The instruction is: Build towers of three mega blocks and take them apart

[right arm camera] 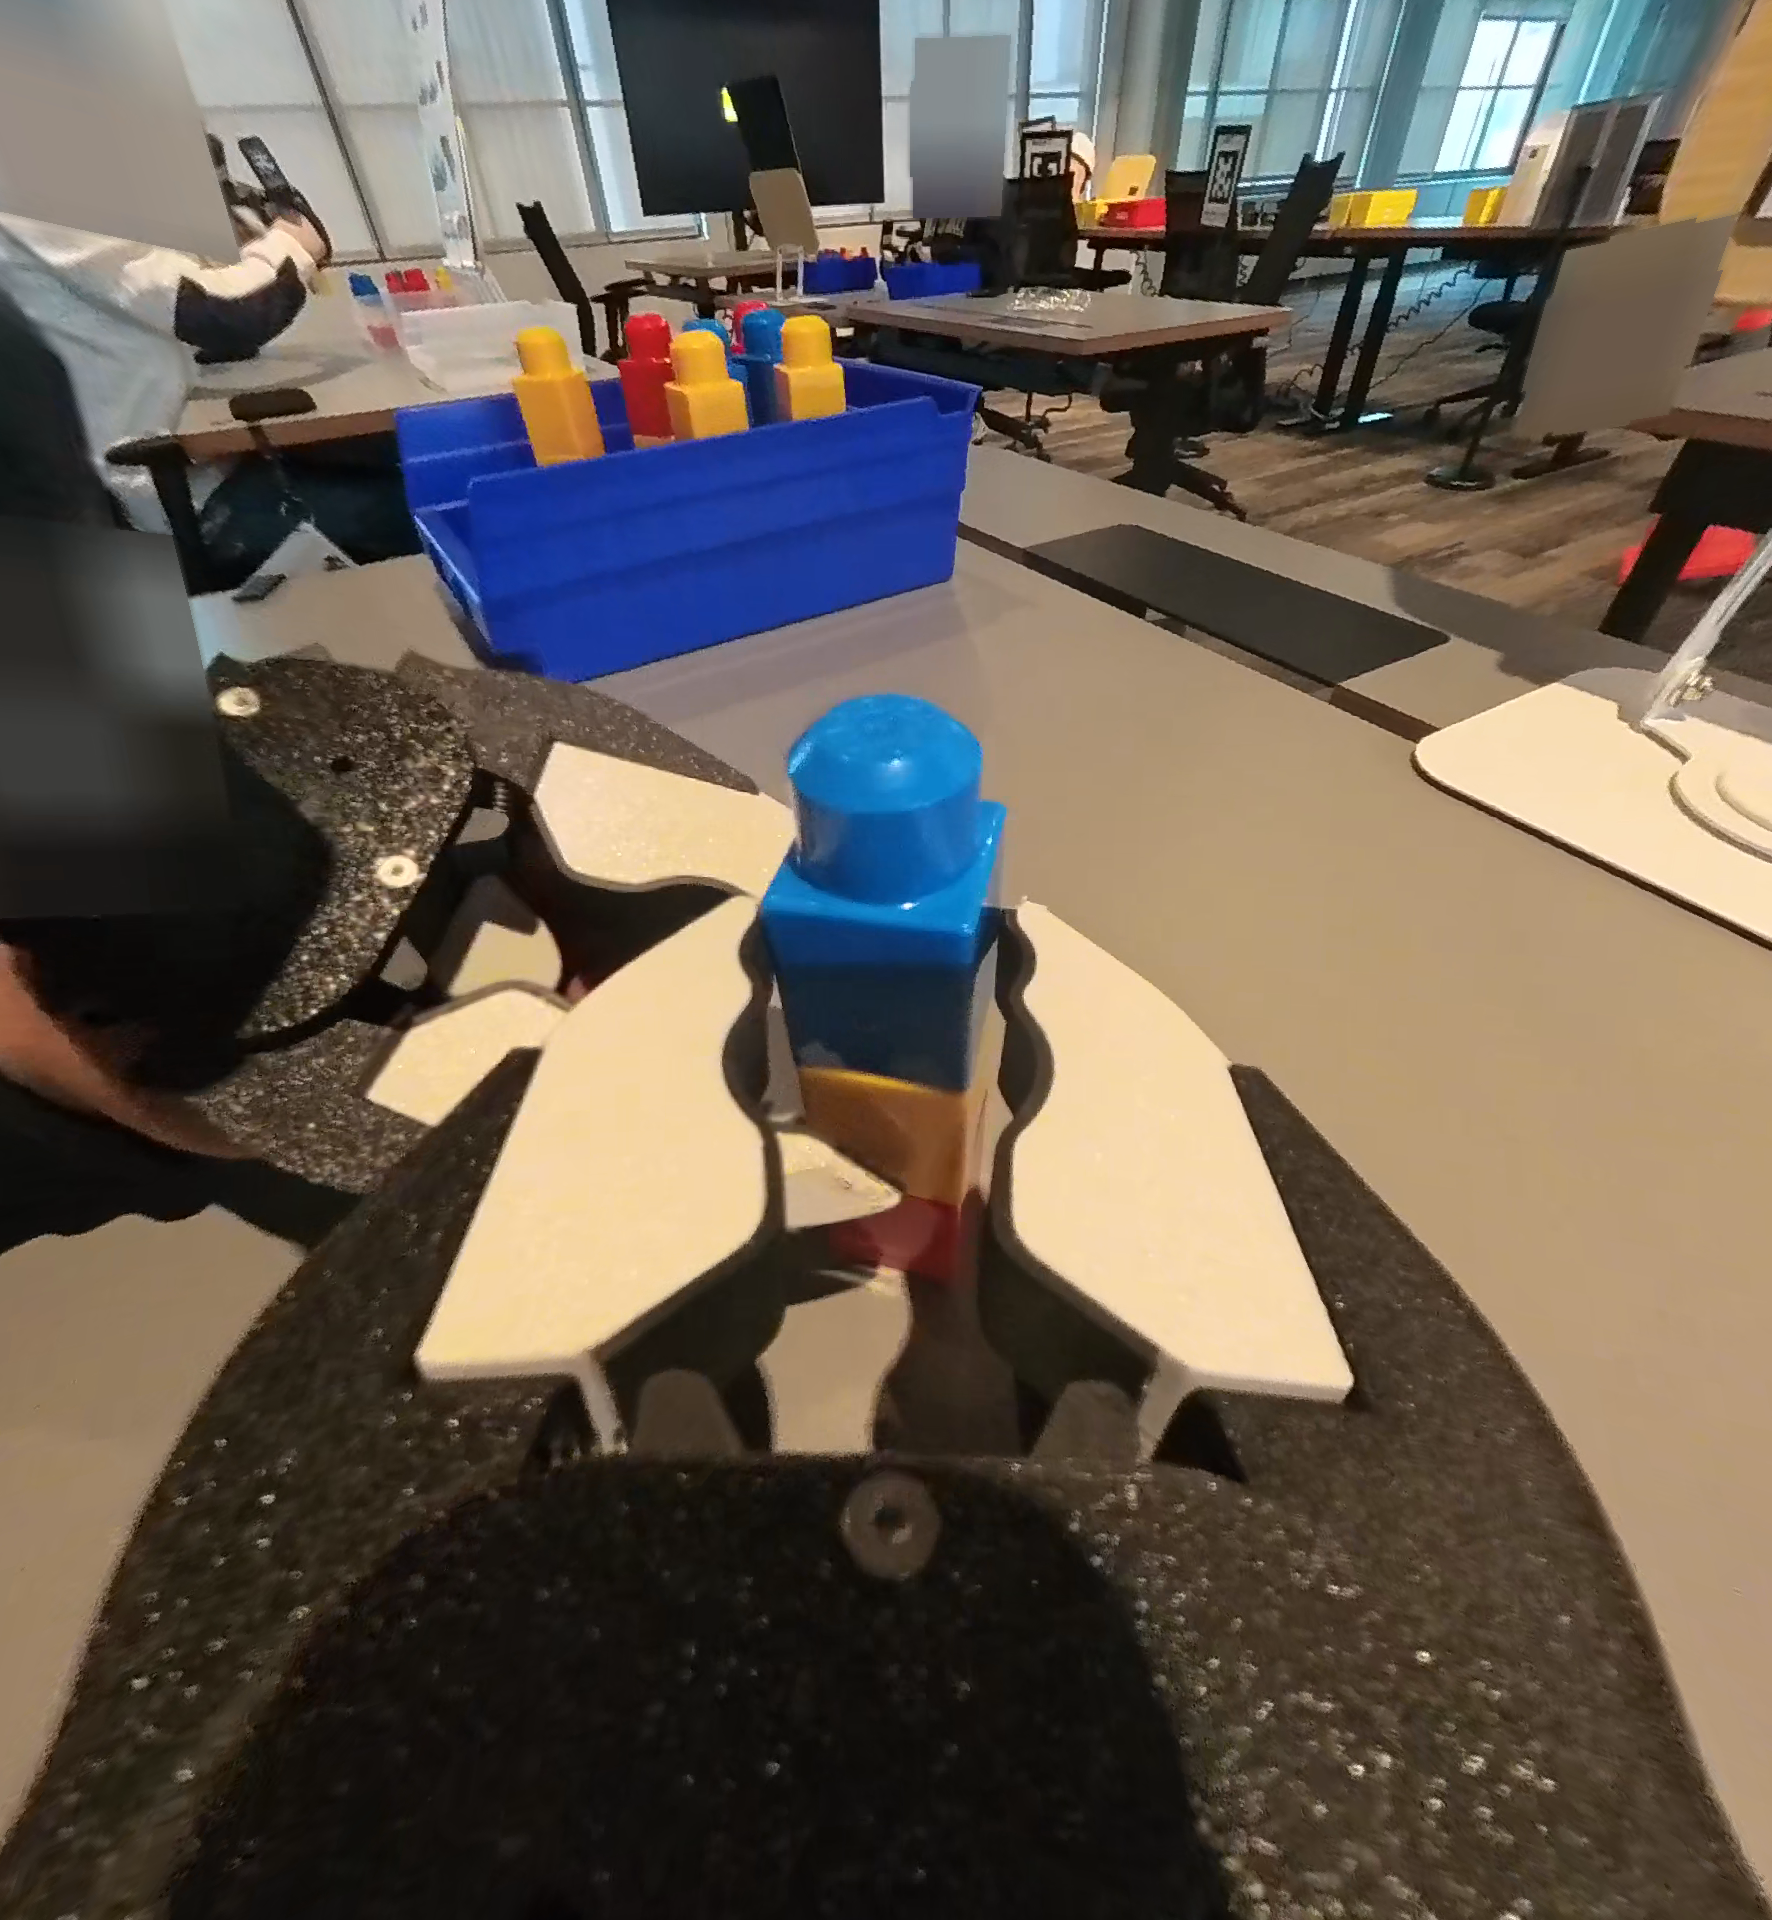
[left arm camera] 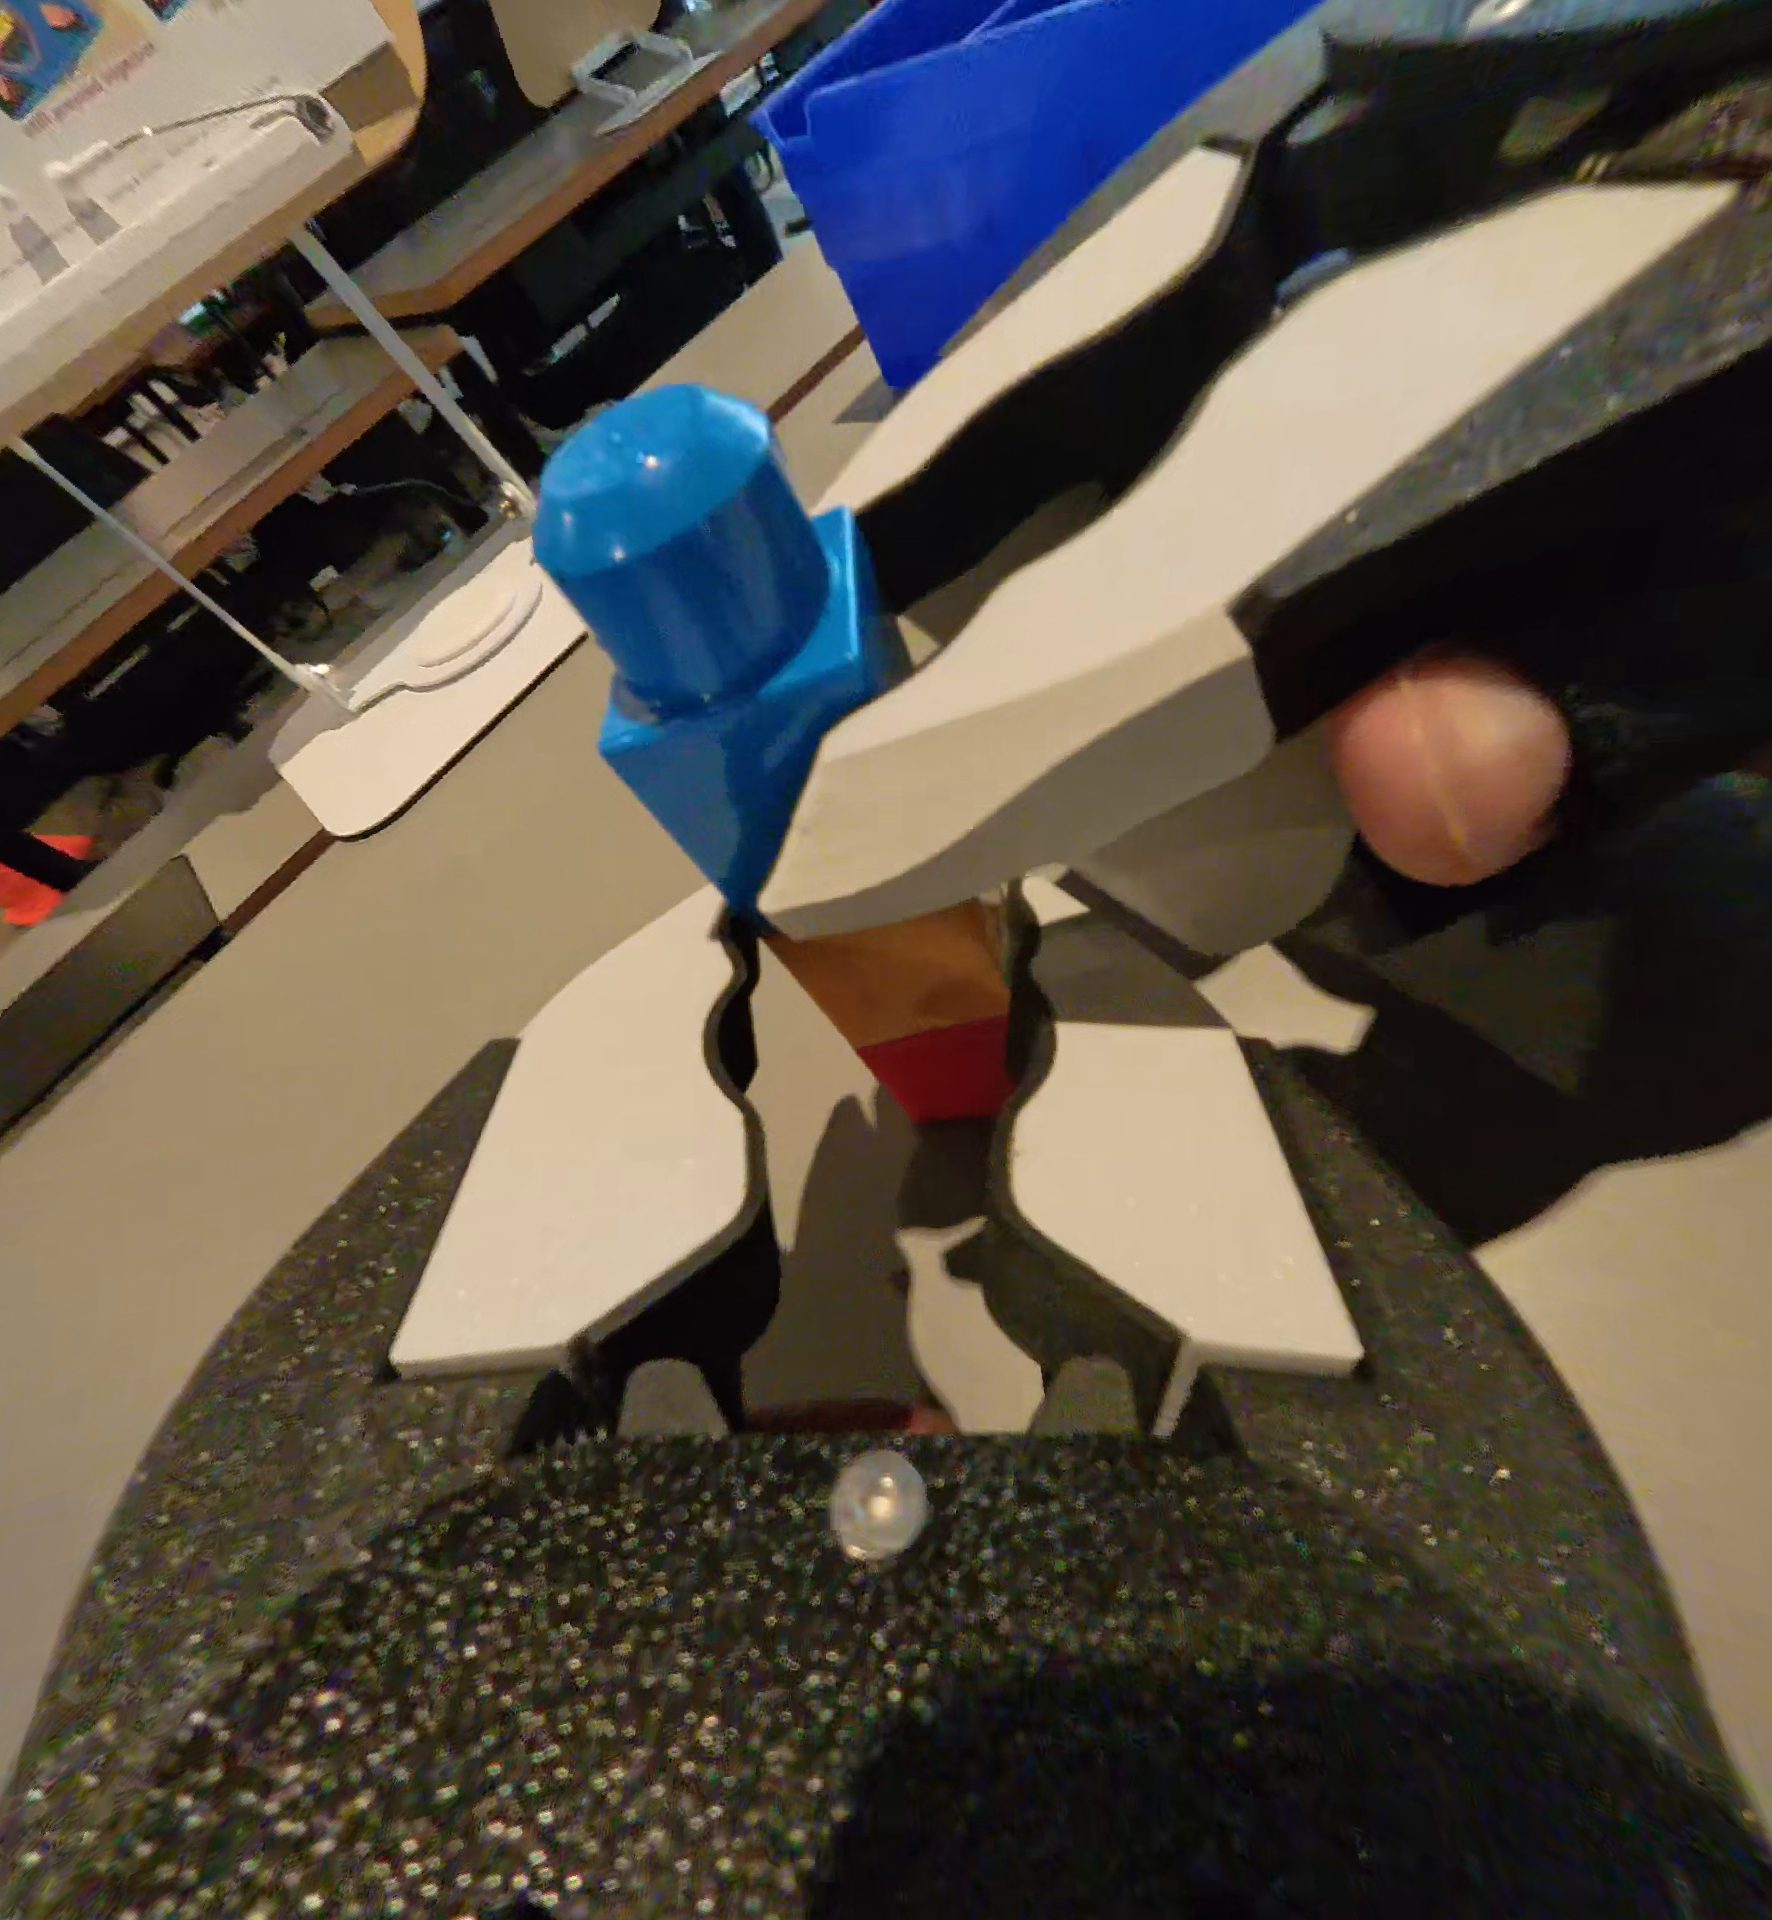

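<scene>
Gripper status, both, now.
Left gripper: shut on the lower tower, around the yellow block and red block.
Right gripper: shut on the blue block on top.

Red block [left arm camera: 949, 1070] being mostly hidden by gripper fingers [left arm camera: 1017, 769], blue bin [left arm camera: 923, 177] being cut off by the top edge, far tables [right arm camera: 1069, 312] being blurred.

both tools: black glitter-flecked bodies, white wavy-edged fingers [right arm camera: 612, 1164], a screw [right arm camera: 889, 1529] at centre; black sleeve.
</scene>
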A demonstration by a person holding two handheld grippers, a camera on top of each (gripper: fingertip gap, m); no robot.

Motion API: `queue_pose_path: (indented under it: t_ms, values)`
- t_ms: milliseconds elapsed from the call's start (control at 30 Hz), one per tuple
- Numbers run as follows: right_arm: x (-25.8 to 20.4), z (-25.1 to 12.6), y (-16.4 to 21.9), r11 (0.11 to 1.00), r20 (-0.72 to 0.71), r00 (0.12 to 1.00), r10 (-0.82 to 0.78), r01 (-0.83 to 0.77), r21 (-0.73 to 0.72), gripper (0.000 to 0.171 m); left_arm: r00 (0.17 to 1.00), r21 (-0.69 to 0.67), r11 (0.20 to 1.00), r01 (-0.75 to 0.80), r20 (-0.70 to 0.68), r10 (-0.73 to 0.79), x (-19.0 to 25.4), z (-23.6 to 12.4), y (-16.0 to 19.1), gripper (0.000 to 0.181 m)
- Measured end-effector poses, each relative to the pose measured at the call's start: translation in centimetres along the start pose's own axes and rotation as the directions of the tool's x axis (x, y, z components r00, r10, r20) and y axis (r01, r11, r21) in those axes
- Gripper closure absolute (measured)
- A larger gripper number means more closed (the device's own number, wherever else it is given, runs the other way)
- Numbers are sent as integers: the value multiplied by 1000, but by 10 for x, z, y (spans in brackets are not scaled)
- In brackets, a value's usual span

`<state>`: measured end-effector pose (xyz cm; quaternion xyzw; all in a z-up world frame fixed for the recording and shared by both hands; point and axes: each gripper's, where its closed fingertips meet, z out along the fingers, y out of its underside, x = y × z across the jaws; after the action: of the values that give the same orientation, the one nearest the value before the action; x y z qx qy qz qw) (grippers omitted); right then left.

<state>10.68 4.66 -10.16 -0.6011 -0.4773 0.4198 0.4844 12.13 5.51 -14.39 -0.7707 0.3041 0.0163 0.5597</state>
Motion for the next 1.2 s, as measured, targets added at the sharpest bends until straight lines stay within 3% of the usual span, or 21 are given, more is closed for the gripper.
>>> queue_pose_path:
  t_ms: [567,1200]
  values:
    - [6,-6,0,1000,-32,999,-7,7,-17,131,993,73,993,91,-85,-85,0,-9,-7,143]
    - [-1,-3,2,997,-31,998,-63,61,-40,133,998,11,999,49,-51,-48,0,-5,1,138]
